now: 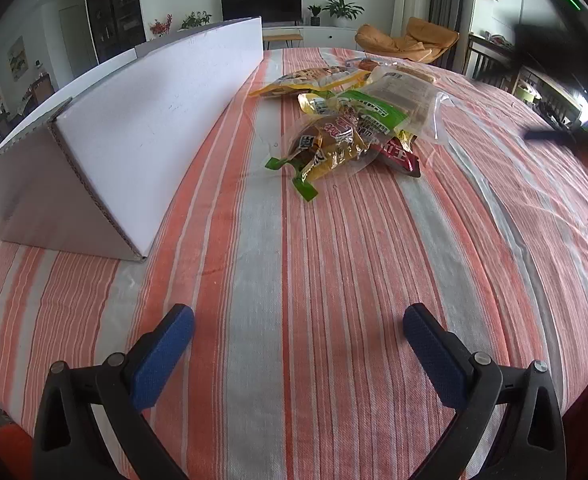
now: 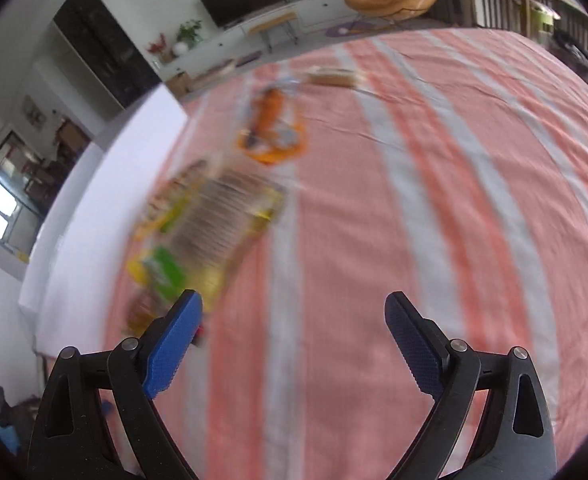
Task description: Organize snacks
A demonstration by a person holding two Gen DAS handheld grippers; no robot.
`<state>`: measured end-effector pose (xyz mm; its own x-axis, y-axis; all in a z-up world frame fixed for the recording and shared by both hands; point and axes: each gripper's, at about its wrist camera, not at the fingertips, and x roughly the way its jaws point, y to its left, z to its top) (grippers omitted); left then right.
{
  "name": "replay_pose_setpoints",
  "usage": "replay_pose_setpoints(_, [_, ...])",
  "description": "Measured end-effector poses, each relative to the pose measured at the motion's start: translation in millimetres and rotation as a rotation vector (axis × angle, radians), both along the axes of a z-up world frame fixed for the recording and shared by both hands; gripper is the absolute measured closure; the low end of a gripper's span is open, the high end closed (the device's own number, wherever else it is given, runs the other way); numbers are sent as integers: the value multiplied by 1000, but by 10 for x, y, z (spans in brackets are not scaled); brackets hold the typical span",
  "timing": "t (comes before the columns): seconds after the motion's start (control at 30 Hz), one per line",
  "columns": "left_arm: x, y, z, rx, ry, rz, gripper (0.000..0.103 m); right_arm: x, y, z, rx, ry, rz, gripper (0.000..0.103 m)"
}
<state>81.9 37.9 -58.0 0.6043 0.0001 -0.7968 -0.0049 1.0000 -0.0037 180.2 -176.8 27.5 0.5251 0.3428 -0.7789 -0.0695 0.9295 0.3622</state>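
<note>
Striped tablecloth, cardboard box, television

A heap of snack bags lies on the table, with the big box standing just to its left and one more bag lying farther back.

1 white cardboard box, roughly 6 snack packets, and 2 grippers.
</note>
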Motion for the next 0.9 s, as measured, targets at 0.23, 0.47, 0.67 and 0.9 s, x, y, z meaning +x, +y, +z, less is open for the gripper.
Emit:
replay_pose_setpoints(0.23, [7, 6, 4, 0, -6, -4, 0, 799, 751, -54, -109, 178, -102, 9])
replay_pose_setpoints(0.47, [19, 13, 7, -2, 4, -7, 0, 974, 1103, -229, -305, 229, -143, 8])
replay_pose_setpoints(0.67, [28, 14, 9, -2, 3, -6, 0, 927, 975, -212, -303, 172, -95, 40])
replay_pose_setpoints(0.9, [8, 9, 2, -1, -8, -5, 0, 720, 688, -140, -293, 147, 51, 46])
